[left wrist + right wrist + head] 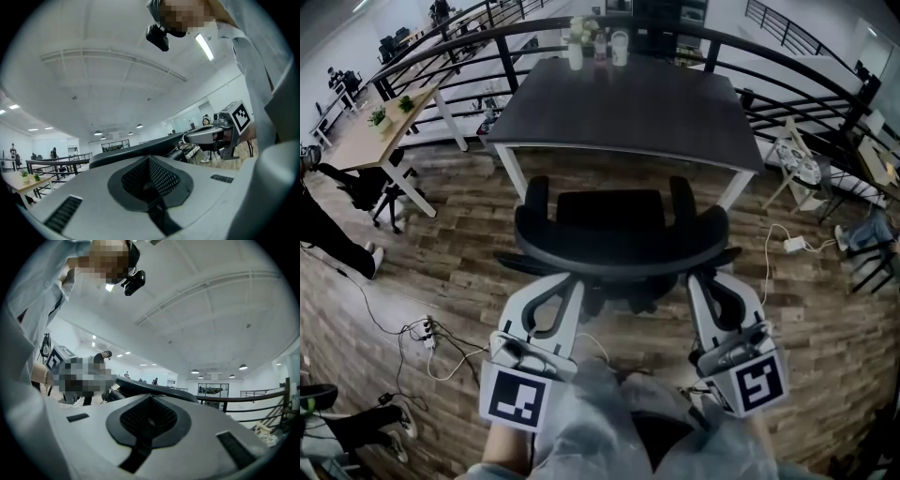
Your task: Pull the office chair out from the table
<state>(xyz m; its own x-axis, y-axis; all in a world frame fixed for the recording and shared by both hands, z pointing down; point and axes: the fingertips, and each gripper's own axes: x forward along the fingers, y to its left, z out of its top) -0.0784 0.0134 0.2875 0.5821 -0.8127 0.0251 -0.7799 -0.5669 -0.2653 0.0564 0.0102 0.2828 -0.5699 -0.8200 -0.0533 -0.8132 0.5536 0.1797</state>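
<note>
the left gripper (563,286) had its jaws pressed together with nothing between them, tips at the curved top rim of the office chair (619,239), toward the rim's left end. the right gripper (703,284) was closed and empty in the same way, at the rim's right end. the chair stood directly ahead of both grippers with its back turned to them. its armrests reached away toward the near edge of the dark table (628,108) just beyond. a few bottles (598,42) stood at the table's far edge.
</note>
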